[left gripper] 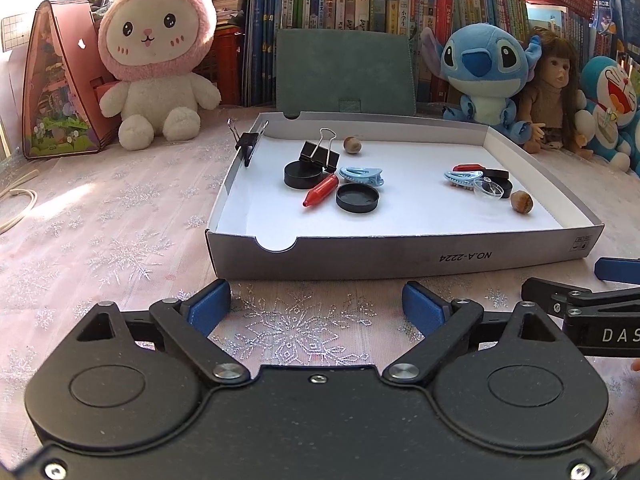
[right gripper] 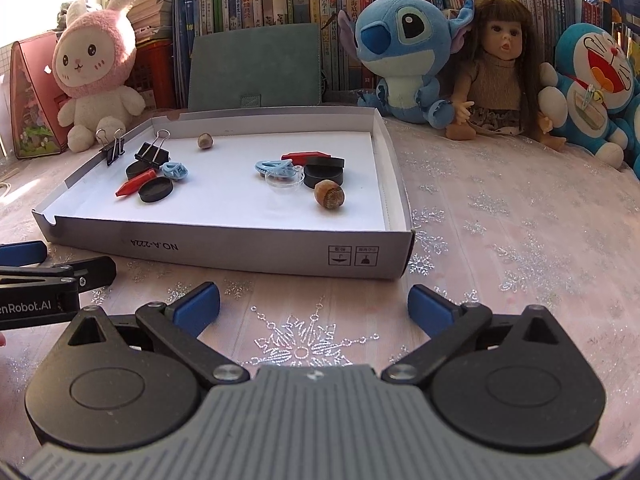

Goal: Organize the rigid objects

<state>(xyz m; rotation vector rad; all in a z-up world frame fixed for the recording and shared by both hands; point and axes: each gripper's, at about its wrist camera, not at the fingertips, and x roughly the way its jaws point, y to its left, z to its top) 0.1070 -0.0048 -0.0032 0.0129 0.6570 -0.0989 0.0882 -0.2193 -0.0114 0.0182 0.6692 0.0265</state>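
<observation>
A shallow grey cardboard box lid (left gripper: 400,256) (right gripper: 240,250) lies on the table and holds small items in two clusters. On the left are a black binder clip (left gripper: 318,156) (right gripper: 152,152), two black round caps (left gripper: 357,197) (right gripper: 156,189), a red crayon-like piece (left gripper: 321,191) (right gripper: 136,184) and a blue hair clip (left gripper: 362,175) (right gripper: 175,171). On the right are a blue hair clip (left gripper: 460,178), a clear lid (right gripper: 282,180), a red piece (right gripper: 304,156), a black cap (right gripper: 324,175) and a nut (left gripper: 521,201) (right gripper: 329,195). Another nut (left gripper: 352,145) lies at the back. My left gripper (left gripper: 316,304) and right gripper (right gripper: 314,306) are open and empty, just before the box's front wall.
A second binder clip (left gripper: 248,142) is clamped on the box's left wall. Plush toys, a doll (right gripper: 496,68), a green pouch (left gripper: 344,72) and books line the back. A cord (left gripper: 16,208) lies at the far left. The tablecloth is pink with snowflakes.
</observation>
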